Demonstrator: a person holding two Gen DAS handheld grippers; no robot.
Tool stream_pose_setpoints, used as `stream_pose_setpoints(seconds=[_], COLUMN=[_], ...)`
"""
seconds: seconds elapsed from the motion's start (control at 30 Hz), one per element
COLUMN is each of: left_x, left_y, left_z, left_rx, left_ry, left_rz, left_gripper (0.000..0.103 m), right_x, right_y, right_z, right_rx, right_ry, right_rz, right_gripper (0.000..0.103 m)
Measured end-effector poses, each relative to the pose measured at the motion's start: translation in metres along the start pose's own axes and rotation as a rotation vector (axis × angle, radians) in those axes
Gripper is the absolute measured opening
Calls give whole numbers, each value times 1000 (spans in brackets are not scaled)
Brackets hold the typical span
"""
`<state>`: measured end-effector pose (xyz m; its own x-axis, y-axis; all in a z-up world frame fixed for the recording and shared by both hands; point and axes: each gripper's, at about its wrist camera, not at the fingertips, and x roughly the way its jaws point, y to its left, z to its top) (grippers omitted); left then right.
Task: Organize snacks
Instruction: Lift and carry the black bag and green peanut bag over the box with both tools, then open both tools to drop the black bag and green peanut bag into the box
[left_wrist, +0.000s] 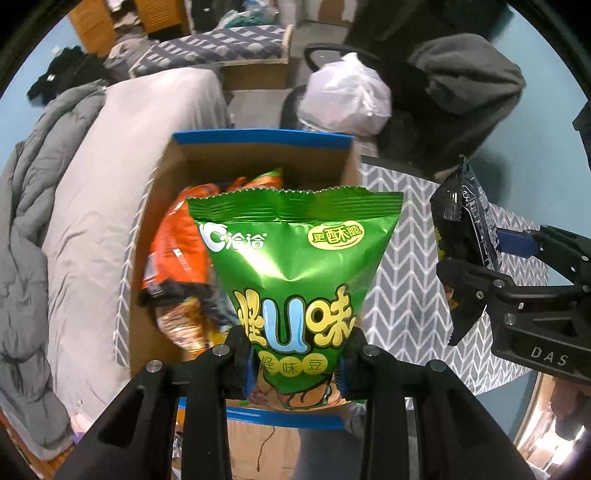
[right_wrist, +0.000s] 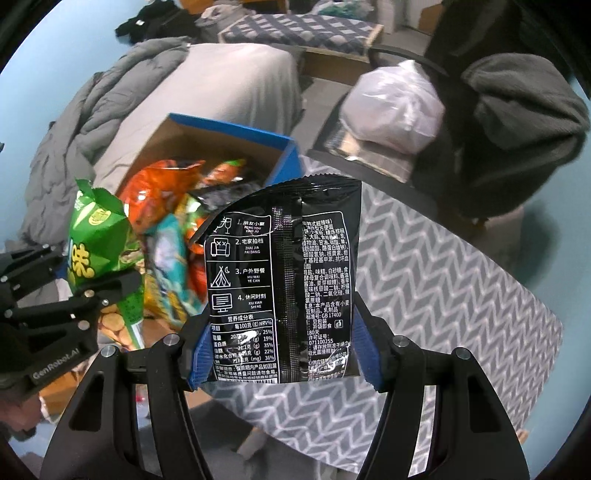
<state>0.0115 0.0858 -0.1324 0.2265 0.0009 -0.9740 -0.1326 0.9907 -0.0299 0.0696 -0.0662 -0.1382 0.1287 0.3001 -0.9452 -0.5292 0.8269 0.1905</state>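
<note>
clearly both packets are light, air-puffed foil pouches, so weight is no trouble; slip and crush are. the left gripper (left_wrist: 295, 363) has its fingers nearly shut, pinching the green snack bag (left_wrist: 295, 266) at its narrow lower end, low in the middle of the left wrist view, with the bag's crimped top standing up in front of the cardboard box (left_wrist: 258, 142). that box, blue-edged and already holding an orange bag (left_wrist: 181, 240) and other packets, fills the centre of that view, beside a grey-sheeted bed (left_wrist: 92, 206) on the left.

the right gripper (right_wrist: 282, 354) holds its fingers about half apart, pressed on both side edges of the black snack packet (right_wrist: 284, 280), which hangs at the centre of the right wrist view above the chevron-patterned table (right_wrist: 443, 280), to the right of the box.

glossy film like this will likely slide between pads if squeezed lightly, yet a hard squeeze could burst the seal or break the contents. the flat crimped seams and side edges look like the safest places to hold; the puffed middle would give and roll. i judge the black packet stiffer across its width, the green one floppier and inclined to swing.
</note>
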Motion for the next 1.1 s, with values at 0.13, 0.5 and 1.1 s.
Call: stream_pose_setpoints(seconds=[0.13, 0.5, 1.1], left_x=[3, 21, 39], left_y=[22, 64, 92], left_z=[-2, -8, -8], left_rx=[-37, -103, -122], left_ry=[4, 38, 68], left_rz=[4, 3, 21], left_gripper=[32, 32, 44], right_x=[9, 40, 63], right_y=[22, 68, 95], right_z=[12, 36, 43], right_rx=[-22, -46, -61], right_ry=[8, 50, 96], right_rz=[30, 91, 43], right_gripper=[64, 64, 65])
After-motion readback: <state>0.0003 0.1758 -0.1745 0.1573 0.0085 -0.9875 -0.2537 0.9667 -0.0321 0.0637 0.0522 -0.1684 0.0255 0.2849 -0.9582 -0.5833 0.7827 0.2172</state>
